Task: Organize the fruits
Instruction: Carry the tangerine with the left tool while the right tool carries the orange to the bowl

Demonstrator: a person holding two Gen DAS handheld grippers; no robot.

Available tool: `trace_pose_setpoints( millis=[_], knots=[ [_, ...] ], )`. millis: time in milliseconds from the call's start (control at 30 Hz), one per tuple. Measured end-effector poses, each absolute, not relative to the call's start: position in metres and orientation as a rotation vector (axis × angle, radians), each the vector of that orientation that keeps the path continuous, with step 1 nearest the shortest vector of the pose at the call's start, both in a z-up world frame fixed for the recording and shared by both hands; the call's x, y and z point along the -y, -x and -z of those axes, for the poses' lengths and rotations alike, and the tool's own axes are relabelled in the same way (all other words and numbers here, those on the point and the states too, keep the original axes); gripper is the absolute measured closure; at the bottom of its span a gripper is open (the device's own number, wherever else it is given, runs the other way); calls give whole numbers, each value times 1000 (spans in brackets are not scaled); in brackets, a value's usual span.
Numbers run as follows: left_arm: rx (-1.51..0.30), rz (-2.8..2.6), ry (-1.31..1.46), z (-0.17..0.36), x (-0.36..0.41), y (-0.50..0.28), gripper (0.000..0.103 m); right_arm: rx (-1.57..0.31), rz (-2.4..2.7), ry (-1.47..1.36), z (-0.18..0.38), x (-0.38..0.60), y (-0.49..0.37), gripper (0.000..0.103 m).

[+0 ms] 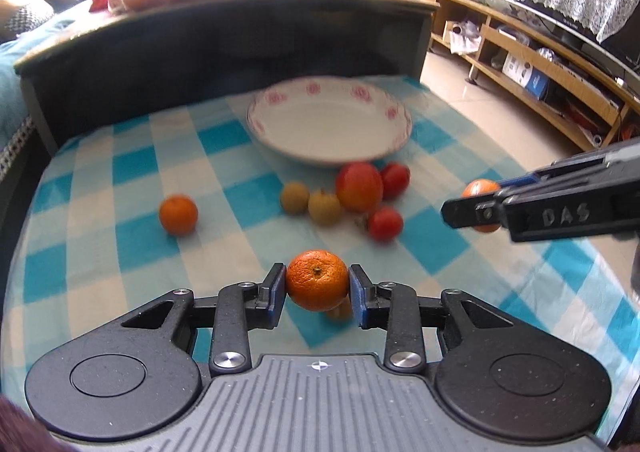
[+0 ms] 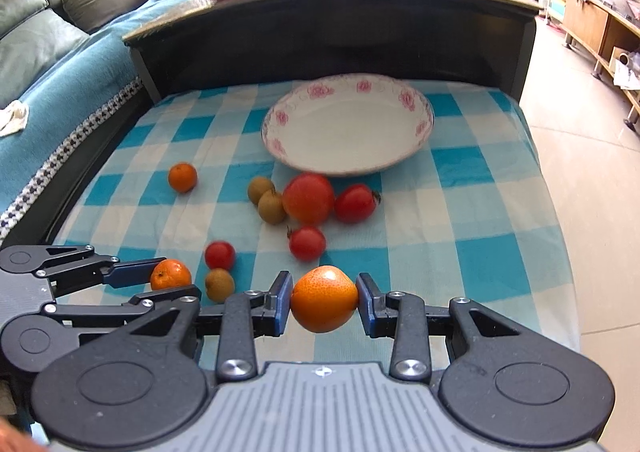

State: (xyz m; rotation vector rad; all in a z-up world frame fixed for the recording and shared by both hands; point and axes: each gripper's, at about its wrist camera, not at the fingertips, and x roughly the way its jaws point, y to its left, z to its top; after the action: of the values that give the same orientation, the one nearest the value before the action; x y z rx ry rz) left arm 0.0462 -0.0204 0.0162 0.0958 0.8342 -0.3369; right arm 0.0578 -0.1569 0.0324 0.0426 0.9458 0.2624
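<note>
The right gripper (image 2: 325, 300) clamps an orange (image 2: 324, 298) at lower centre (the plate (image 2: 416, 150) sits behind, upper centre).

A dimpled orange mandarin (image 1: 317, 280), stem end facing the camera, sits pinched between the left gripper's (image 1: 317, 286) blue pads (image 1: 277, 292). A smoother orange (image 2: 324, 299) is clamped in the right gripper (image 2: 324, 302). Loose on the checked cloth (image 2: 480, 212): a third mandarin (image 2: 182, 177), tomatoes (image 2: 309, 198), brownish longans (image 2: 272, 206), just beside the empty floral plate (image 2: 420, 128)
</note>
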Motion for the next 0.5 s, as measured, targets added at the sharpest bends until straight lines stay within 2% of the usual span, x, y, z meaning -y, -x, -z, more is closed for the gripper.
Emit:
trace_pose_setpoints(
  millis=[500],
  knots=[
    [-802,332,-99,-25,45,-136,62,-906,-230,12,-45,154,-140,66]
  ],
)
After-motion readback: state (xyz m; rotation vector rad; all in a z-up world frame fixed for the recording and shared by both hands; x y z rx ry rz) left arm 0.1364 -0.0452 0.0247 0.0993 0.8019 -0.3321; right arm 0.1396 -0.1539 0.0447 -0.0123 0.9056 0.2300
